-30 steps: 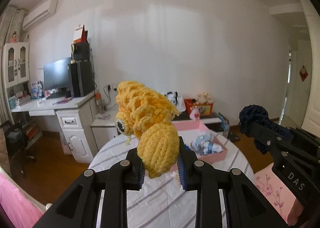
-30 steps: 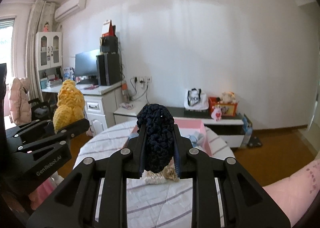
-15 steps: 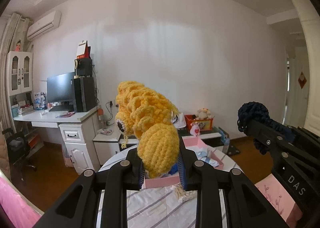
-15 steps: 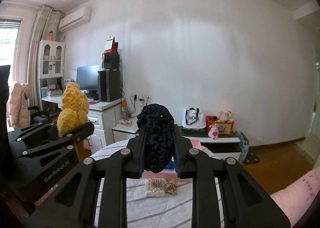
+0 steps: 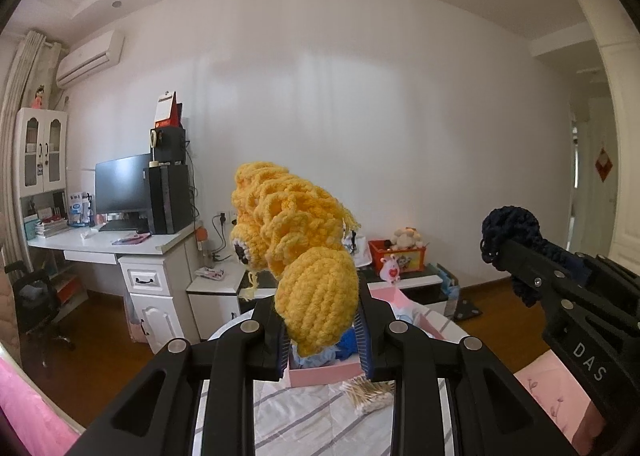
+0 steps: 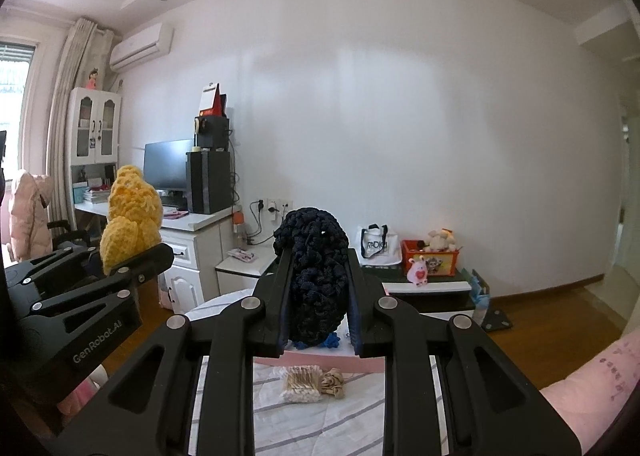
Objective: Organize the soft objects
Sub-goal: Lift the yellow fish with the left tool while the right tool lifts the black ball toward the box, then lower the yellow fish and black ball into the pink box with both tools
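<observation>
While each wrist view shows its own load head-on, only the right one shows a beige hair scrunchie [image 6: 333,383] beside the cotton-swab packet [image 6: 301,383]. Left gripper [image 5: 323,336], marked "GenRobot.AI", clamps a yellow crocheted plush toy [image 5: 296,252]; right gripper [image 6: 319,326], marked "DAS", clamps a navy crocheted plush toy [image 6: 316,284]; both above the near edge of the pink rectangular box [image 5: 324,373].

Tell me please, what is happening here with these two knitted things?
A person holds a gripper in each hand above a round table. The left gripper is shut on a yellow crochet toy, the right gripper on a dark navy crochet piece. A pink box with other soft items sits on the table just ahead, not yet reached.
</observation>
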Available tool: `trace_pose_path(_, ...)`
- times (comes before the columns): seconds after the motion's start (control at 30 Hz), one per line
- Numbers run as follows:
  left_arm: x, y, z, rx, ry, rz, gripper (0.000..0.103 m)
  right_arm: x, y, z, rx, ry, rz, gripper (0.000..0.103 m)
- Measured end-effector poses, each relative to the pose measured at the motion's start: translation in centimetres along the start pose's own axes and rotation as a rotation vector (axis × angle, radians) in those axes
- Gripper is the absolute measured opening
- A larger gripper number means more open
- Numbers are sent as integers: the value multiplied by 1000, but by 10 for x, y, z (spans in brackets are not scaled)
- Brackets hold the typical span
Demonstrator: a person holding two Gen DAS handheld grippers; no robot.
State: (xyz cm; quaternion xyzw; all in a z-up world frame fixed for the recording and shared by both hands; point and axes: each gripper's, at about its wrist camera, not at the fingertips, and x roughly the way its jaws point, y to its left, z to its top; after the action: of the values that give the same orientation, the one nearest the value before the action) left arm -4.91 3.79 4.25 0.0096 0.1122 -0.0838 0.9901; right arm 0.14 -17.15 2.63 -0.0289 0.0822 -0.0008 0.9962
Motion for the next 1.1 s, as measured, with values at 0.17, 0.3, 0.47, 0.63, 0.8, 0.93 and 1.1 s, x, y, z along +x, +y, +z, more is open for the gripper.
trace_pose_path(0.17,11,5,7,-6,3,3,24,4,2,2,-7,3,-1,21)
trace_pose_path(0.3,14,5,8,-5,3,3,24,7,3,5,-16,4,-2,21)
trace_pose_path(0.47,19,6,8,-4,-1,8,24,9,4,6,-26,6,-5,21)
trace_pose_path(0.63,26,4,10,-10,-8,11,24,17,7,8,-38,11,-10,21)
trace_pose_path(0.8,39,3,12,-7,2,3,24,31,7,14,-44,25,-4,21)
trace_pose_path(0.93,49,3,17,2,10,16,24,47,4,16,-36,50,-4,21)
trace_pose_path(1.1,72,0,22,10,46,-2,24,75,-7,14,-18,98,-18,21)
